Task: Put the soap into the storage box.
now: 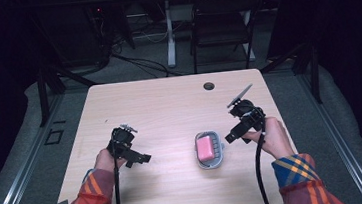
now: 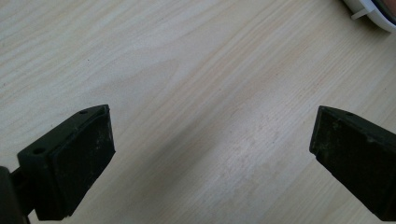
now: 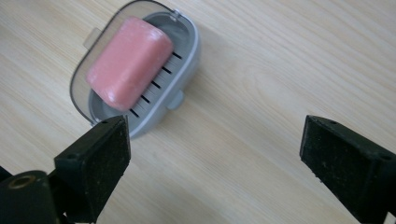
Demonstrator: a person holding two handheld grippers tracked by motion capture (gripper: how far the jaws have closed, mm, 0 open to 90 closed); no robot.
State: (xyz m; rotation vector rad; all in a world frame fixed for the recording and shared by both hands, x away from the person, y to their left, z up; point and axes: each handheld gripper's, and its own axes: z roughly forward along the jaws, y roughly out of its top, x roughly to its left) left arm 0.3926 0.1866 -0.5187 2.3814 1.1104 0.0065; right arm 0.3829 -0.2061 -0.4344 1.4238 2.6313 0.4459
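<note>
A pink bar of soap (image 1: pixel 204 148) (image 3: pixel 128 63) lies in a grey slotted soap dish (image 1: pixel 217 153) (image 3: pixel 180 70) right of the middle of the wooden table. My right gripper (image 1: pixel 231 138) (image 3: pixel 212 156) hovers just right of the dish, jaws wide apart with nothing between them. Its left pad (image 3: pixel 95 161) sits near the dish's rim without touching. My left gripper (image 1: pixel 142 160) (image 2: pixel 210 156) rests over bare wood at the left, open and empty. A white edge of the dish (image 2: pixel 373 11) peeks into the left gripper view's top right corner.
The light wooden table (image 1: pixel 169 108) has a round cable hole (image 1: pixel 209 85) near its far edge. Behind it stand a black folding chair (image 1: pixel 221 22) and a white desk leg (image 1: pixel 169 33). Dark stands flank both sides.
</note>
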